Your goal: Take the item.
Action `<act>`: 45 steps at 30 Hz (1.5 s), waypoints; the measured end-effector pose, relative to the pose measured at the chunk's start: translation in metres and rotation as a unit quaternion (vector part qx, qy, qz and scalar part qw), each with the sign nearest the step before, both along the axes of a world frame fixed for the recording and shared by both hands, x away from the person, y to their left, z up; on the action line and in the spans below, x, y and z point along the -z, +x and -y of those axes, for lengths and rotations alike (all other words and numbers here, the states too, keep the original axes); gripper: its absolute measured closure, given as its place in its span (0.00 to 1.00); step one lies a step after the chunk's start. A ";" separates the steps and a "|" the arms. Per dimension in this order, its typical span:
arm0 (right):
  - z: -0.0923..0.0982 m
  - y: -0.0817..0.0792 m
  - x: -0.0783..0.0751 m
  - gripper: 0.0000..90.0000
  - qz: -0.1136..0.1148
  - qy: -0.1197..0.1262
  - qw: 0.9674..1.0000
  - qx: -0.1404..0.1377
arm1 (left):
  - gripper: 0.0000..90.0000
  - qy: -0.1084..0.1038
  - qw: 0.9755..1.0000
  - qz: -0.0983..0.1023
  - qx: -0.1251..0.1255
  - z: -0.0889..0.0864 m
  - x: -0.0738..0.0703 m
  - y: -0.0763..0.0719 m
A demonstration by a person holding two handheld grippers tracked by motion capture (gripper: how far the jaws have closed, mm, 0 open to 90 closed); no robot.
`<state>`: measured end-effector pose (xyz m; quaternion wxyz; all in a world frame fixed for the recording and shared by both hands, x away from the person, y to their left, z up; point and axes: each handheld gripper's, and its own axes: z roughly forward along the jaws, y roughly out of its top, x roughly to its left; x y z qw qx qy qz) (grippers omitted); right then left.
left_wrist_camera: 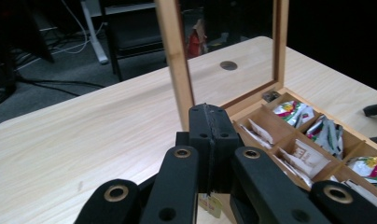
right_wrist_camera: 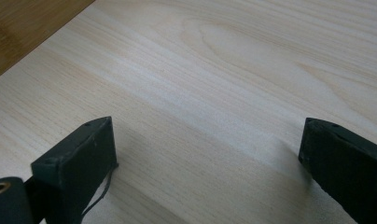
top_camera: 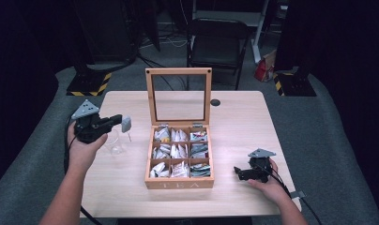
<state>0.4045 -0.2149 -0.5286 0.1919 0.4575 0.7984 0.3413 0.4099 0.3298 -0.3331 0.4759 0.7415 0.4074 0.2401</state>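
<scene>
An open wooden tea box sits mid-table with its glass lid standing upright; its compartments hold several tea bags. My left gripper hovers left of the box, shut on a small pale tea bag at its tips, above a clear glass cup. In the left gripper view the jaws are pressed together, a bit of paper tag hangs beneath them, and the box lies ahead to the right. My right gripper rests open on the table right of the box, its jaws wide apart over bare wood.
The light wooden table has a dark round cable hole behind the box. A black folding chair stands beyond the far edge. Black stands with hazard-striped bases sit on the grey floor.
</scene>
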 end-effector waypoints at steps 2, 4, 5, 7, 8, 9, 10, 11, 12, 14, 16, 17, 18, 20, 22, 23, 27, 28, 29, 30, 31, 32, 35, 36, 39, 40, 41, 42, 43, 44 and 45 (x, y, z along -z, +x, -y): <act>0.000 0.000 0.000 0.04 0.000 0.000 1.000 0.000 | 1.00 -0.004 1.000 0.002 -0.008 -0.005 0.000 0.000; 0.000 0.000 0.000 0.04 0.000 0.000 1.000 0.000 | 1.00 -0.004 1.000 0.001 -0.013 -0.010 -0.001 -0.001; 0.000 0.000 0.000 0.04 0.000 0.000 1.000 0.000 | 1.00 -0.005 1.000 0.000 -0.016 -0.012 -0.001 -0.001; 0.000 0.000 0.000 0.04 0.000 0.000 1.000 0.000 | 1.00 -0.003 1.000 0.000 -0.023 -0.017 -0.001 -0.001; 0.000 0.000 0.000 0.04 0.000 0.000 1.000 0.000 | 1.00 -0.003 1.000 0.000 -0.025 -0.019 -0.001 -0.002; 0.000 0.000 0.000 0.04 0.000 -0.001 1.000 0.000 | 1.00 -0.004 1.000 -0.001 -0.027 -0.021 -0.001 -0.002; 0.000 0.000 0.000 0.04 0.000 0.000 1.000 0.000 | 1.00 -0.005 1.000 -0.001 -0.030 -0.022 -0.001 -0.002; 0.000 0.000 0.000 0.04 0.000 0.000 1.000 0.000 | 1.00 -0.006 0.999 -0.002 -0.032 -0.024 -0.001 -0.003; 0.000 0.000 0.000 0.04 0.000 0.000 1.000 0.000 | 1.00 -0.005 0.999 -0.003 -0.034 -0.026 0.000 -0.003; 0.000 0.000 0.000 0.04 0.000 0.000 1.000 0.000 | 1.00 -0.004 0.999 -0.004 -0.037 -0.029 0.000 -0.003; 0.000 0.000 0.000 0.04 0.000 0.000 1.000 0.000 | 1.00 -0.006 0.999 -0.004 -0.041 -0.031 0.001 -0.004; 0.000 0.000 0.000 0.04 0.000 0.000 1.000 0.000 | 1.00 -0.006 0.999 -0.005 -0.042 -0.032 0.002 -0.004; 0.000 0.000 0.000 0.04 0.000 0.000 1.000 0.000 | 1.00 -0.006 0.999 -0.005 -0.044 -0.034 0.002 -0.004; 0.000 0.000 0.000 0.04 0.000 0.000 1.000 0.000 | 1.00 -0.006 0.999 -0.004 -0.049 -0.036 0.003 -0.004; 0.000 0.000 0.000 0.04 0.000 0.000 1.000 0.000 | 1.00 -0.006 0.999 -0.006 -0.054 -0.040 0.004 -0.003; 0.000 0.000 0.000 0.04 0.000 0.000 1.000 0.000 | 1.00 -0.007 0.998 -0.006 -0.057 -0.041 0.005 -0.003; 0.000 0.000 0.000 0.04 0.000 0.000 1.000 0.000 | 1.00 -0.007 0.998 -0.010 -0.069 -0.048 0.008 -0.001; 0.000 0.000 0.000 0.04 0.000 0.000 1.000 0.000 | 1.00 -0.008 0.997 -0.012 -0.071 -0.050 0.009 0.000; 0.000 0.000 0.000 0.04 0.000 0.000 1.000 0.000 | 1.00 -0.010 0.997 -0.012 -0.075 -0.051 0.010 0.001; 0.000 0.000 0.000 0.04 0.000 0.000 1.000 0.000 | 1.00 -0.010 0.997 -0.012 -0.079 -0.052 0.010 0.002; 0.000 0.000 0.000 0.04 0.000 0.000 1.000 0.000 | 1.00 -0.010 0.997 -0.013 -0.080 -0.053 0.011 0.003; 0.000 0.000 0.000 0.04 0.000 0.000 1.000 0.000 | 1.00 -0.011 0.996 -0.012 -0.083 -0.054 0.011 0.004; 0.000 0.000 0.000 0.04 0.000 0.000 1.000 0.000 | 1.00 -0.010 0.996 -0.017 -0.087 -0.057 0.013 0.007; 0.000 0.000 0.000 0.04 0.000 0.000 1.000 0.000 | 1.00 -0.009 0.996 -0.018 -0.088 -0.058 0.014 0.008; 0.000 0.000 0.000 0.04 0.000 0.000 1.000 0.000 | 1.00 -0.008 0.996 -0.020 -0.090 -0.058 0.017 0.010; 0.000 0.000 0.000 0.04 0.000 0.000 1.000 0.000 | 1.00 -0.005 0.996 -0.022 -0.089 -0.059 0.018 0.011; 0.000 0.000 0.000 0.04 0.000 0.000 1.000 0.000 | 1.00 -0.005 0.996 -0.021 -0.090 -0.059 0.019 0.011; 0.000 0.000 0.000 0.04 0.000 0.000 1.000 0.000 | 1.00 -0.005 0.996 -0.022 -0.090 -0.059 0.019 0.012; 0.000 0.000 0.000 0.04 0.000 0.000 1.000 0.000 | 1.00 -0.006 0.996 -0.022 -0.091 -0.058 0.021 0.012; 0.000 0.000 0.000 0.04 0.000 0.000 1.000 0.000 | 1.00 -0.004 0.996 -0.024 -0.090 -0.058 0.022 0.013; 0.000 0.000 0.000 0.04 0.000 0.000 1.000 0.000 | 1.00 -0.003 0.996 -0.025 -0.090 -0.058 0.023 0.014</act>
